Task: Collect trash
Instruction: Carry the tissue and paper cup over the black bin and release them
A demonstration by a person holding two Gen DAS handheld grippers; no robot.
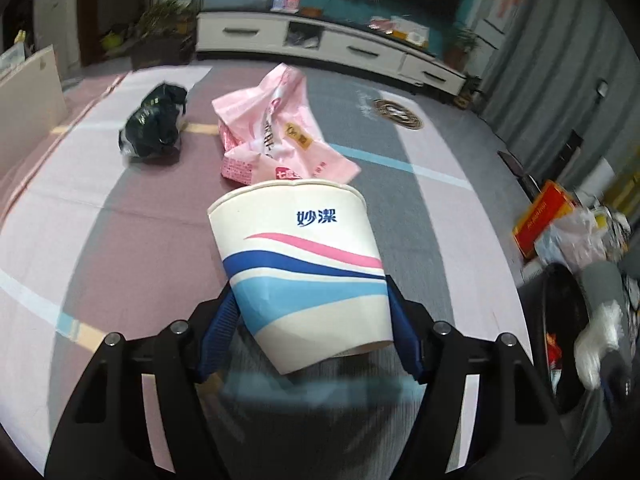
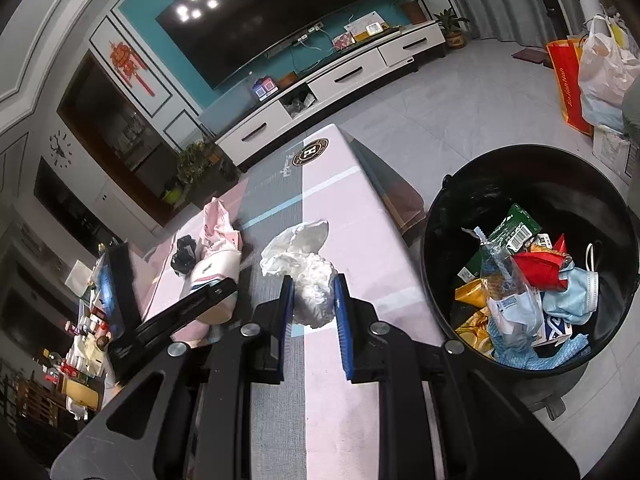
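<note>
paper cup (image 1: 304,276): tilted, pinched near its base by the left gripper (image 1: 312,328), jaws closed on it above the worktop (image 1: 120,240)
white wrapper (image 2: 316,292): crumpled, squeezed in the right gripper (image 2: 314,300) jaws
pink bag (image 1: 276,136): lying just behind the cup, dark bag (image 1: 154,124) beside it
trash bin (image 2: 532,256): black, on the floor right of the worktop, full of wrappers

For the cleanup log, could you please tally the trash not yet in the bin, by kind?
Paper cups: 1, held in the left tongs
White crumpled wads: 1, held in the right tongs
Pink bags: 1
Dark crumpled wrappers: 1
Total: 4
</note>
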